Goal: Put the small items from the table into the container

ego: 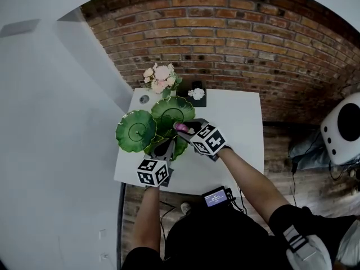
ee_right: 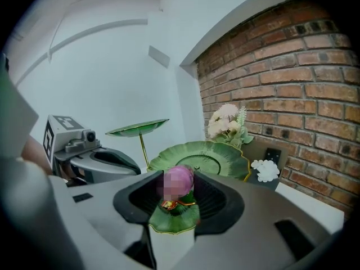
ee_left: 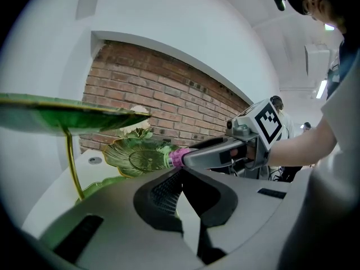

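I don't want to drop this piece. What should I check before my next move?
1. The right gripper is shut on the pink bud: ok.
2. The left gripper is shut, nothing between its fingers: ok.
3. The green leaf tray lies ahead of the bud, bare where visible: ok.
4. The left gripper stands aside, not between bud and tray: ok.
5. Bud sits straight in the grip: cannot tell.

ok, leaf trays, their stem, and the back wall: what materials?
Leaf trays: glossy green, gold-edged, ribbed; glazed ceramic or enamelled metal, can't tell which. Stem: thin, gold, shiny; probably metal. Back wall: bare red brick, matte, mortar joints visible.
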Demonstrator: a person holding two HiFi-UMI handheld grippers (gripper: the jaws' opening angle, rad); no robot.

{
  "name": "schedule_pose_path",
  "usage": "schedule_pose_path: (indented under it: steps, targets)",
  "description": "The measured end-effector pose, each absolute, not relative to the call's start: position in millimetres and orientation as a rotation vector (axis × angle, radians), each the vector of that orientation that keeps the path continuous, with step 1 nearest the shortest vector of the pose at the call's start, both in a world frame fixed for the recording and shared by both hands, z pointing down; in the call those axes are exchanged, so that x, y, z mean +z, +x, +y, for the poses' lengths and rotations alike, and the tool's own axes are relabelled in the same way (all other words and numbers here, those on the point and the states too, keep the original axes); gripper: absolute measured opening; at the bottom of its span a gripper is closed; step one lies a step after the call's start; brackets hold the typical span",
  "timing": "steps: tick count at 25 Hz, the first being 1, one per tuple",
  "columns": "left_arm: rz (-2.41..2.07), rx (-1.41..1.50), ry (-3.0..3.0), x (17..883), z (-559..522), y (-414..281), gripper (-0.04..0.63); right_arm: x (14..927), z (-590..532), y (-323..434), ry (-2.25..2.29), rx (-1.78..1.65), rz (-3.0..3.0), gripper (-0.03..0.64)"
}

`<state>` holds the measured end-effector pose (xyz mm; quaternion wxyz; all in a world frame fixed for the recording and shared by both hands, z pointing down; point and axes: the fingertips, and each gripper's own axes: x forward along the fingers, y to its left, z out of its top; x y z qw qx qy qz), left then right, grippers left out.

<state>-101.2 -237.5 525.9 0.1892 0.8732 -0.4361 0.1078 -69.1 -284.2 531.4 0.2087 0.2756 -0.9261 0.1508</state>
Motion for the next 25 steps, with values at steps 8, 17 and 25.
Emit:
schedule_pose_path:
  steps: [8, 17, 25]
  targets:
    - [-1.233, 0.301, 2.435, 533.5, -242.1, -108.1, 0.009, 538.6, -292.9, -75.9, 0.754, 0.413, -2.563, 0.178]
    - [-1.233, 0.300, 2.432, 534.9, -244.5, -111.2, 0.009, 543.0, -296.0, -76.9, 0.757, 0.431, -2.551, 0.178]
    - [-1.227, 0.296, 2.443, 531.3, -239.8, -108.7, 0.009, 537.2, -291.5, -73.7, 0.769, 0.423, -2.554, 0.179]
